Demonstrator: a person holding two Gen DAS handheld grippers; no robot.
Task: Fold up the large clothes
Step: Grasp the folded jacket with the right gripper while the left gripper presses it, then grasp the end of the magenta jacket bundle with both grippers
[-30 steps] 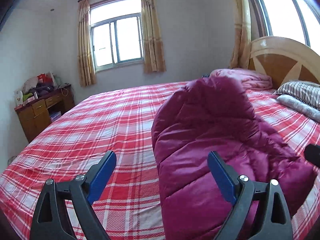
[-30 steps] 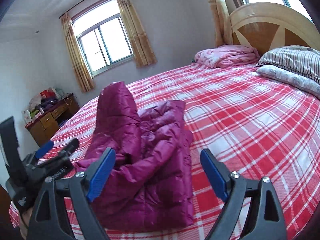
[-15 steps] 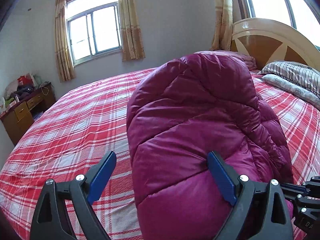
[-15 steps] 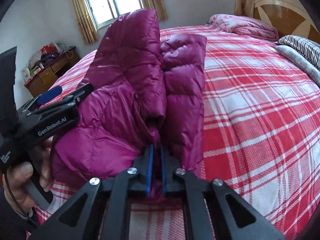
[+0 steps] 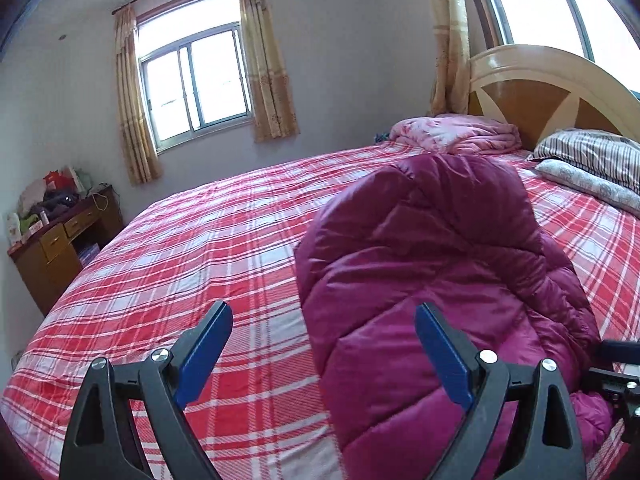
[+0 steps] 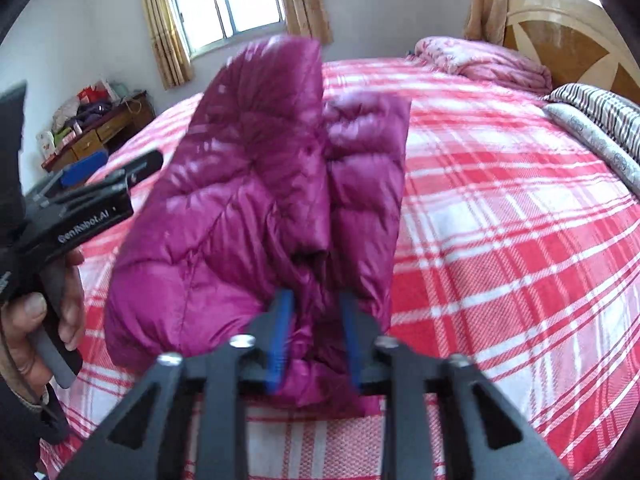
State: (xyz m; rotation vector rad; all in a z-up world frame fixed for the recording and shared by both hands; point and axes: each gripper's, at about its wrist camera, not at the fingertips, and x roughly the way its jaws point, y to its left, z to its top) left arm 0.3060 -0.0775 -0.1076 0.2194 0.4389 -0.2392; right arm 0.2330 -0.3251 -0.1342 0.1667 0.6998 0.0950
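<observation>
A magenta puffer jacket [image 5: 432, 272] lies folded lengthwise in a bulky heap on the red plaid bed [image 5: 180, 260]. In the right wrist view the jacket [image 6: 256, 184] rises steeply ahead. My right gripper [image 6: 316, 298] is at its near edge, the jaws are opening, and a puffy fold still sits between the blue pads [image 6: 282, 320]. My left gripper [image 5: 324, 312] is wide open over the jacket's left edge and holds nothing; one finger is over the sheet, the other over the fabric. A hand [image 6: 40, 312] holds the left gripper [image 6: 92, 200] beside the jacket.
A pink quilt [image 5: 456, 136] and striped pillows [image 5: 592, 164] lie against the wooden headboard [image 5: 540, 92]. A cluttered wooden dresser [image 5: 60, 240] stands by the far left wall under the curtained window [image 5: 196, 84]. Bare plaid sheet stretches left of the jacket.
The right gripper came in from wide open, shut on the jacket's near edge, and its jaws have since parted. The raised jacket has sunk lower in the left wrist view.
</observation>
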